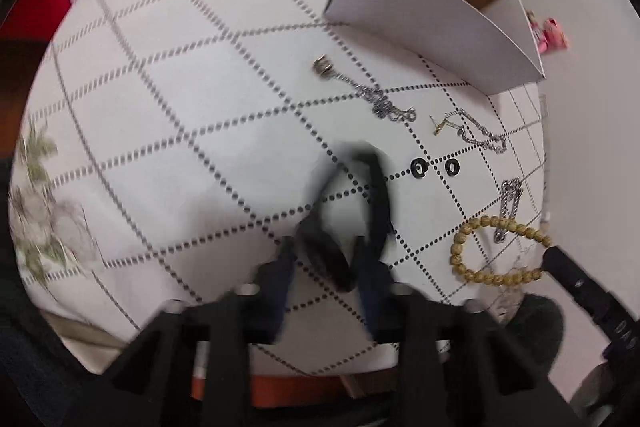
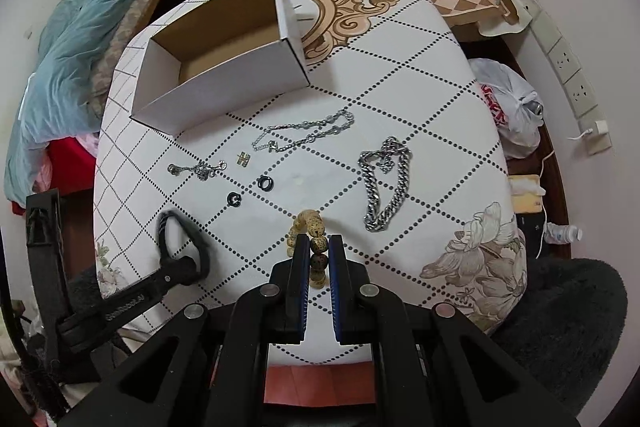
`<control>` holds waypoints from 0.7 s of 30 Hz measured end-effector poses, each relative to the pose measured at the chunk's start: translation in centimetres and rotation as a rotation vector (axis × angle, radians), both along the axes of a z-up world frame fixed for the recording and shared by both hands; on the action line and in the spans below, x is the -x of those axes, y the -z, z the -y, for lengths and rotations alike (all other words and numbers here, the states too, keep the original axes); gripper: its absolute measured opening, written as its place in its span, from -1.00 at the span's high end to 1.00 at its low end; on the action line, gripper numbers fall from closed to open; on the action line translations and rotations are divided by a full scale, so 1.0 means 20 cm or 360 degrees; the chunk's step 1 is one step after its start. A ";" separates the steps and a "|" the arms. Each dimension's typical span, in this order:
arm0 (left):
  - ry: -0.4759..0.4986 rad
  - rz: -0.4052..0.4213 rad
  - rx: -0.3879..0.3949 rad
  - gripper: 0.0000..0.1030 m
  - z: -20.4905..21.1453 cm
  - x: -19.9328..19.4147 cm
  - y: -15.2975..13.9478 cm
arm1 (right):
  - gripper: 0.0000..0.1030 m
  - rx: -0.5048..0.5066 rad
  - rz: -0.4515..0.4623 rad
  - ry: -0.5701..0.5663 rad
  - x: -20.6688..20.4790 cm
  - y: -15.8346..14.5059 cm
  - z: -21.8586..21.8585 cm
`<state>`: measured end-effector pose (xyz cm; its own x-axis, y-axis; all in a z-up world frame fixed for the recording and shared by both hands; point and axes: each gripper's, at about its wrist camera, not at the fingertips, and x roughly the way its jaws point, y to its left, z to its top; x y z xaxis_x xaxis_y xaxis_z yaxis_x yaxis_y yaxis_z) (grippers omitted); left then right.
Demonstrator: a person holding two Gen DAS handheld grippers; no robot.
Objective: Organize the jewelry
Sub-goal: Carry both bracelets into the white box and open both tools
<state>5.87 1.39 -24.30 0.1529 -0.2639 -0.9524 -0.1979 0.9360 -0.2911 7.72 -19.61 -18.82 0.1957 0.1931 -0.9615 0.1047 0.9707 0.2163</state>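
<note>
Black band [image 1: 340, 227] fills your left wrist view, blurred, pinched between the nearly closed fingers of your left gripper [image 1: 326, 259] above the table [image 1: 160, 107]; the bead bracelet [image 1: 496, 251] lies whole at right. Your right wrist view alone shows inside the empty box [image 2: 224, 39] and the heavy chain [image 2: 384, 183]. Your right gripper [image 2: 319, 247] is clamped on the bead bracelet [image 2: 316, 247].

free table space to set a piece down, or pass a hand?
Bare cloth between the heavy chain and the flower print; also between the gold ornament print and the chain. Crowded: in front of the box, around the thin chain and black rings.
</note>
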 end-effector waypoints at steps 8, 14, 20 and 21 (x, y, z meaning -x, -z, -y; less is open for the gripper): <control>0.0083 0.0162 -0.0128 0.81 -0.01 0.01 -0.13 | 0.82 -0.0072 0.0070 0.0006 -0.04 -0.12 0.01; 0.0094 0.0371 -0.0084 0.81 -0.07 -0.08 -0.45 | 0.82 -0.0170 0.0209 -0.0050 -0.14 -0.36 -0.03; 0.0126 0.0526 -0.0094 0.81 -0.03 -0.36 -0.66 | 0.82 -0.0192 0.0349 -0.0153 -0.40 -0.57 -0.12; 0.0146 0.0531 -0.0108 0.81 -0.02 -0.42 -0.67 | 0.82 -0.0174 0.0363 -0.0169 -0.44 -0.58 -0.14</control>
<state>14.29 1.81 -10.93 0.4371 -0.2289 -0.8698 -0.0167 0.9648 -0.2623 16.61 -16.87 -7.19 0.3781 0.3244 -0.8671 -0.0599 0.9432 0.3267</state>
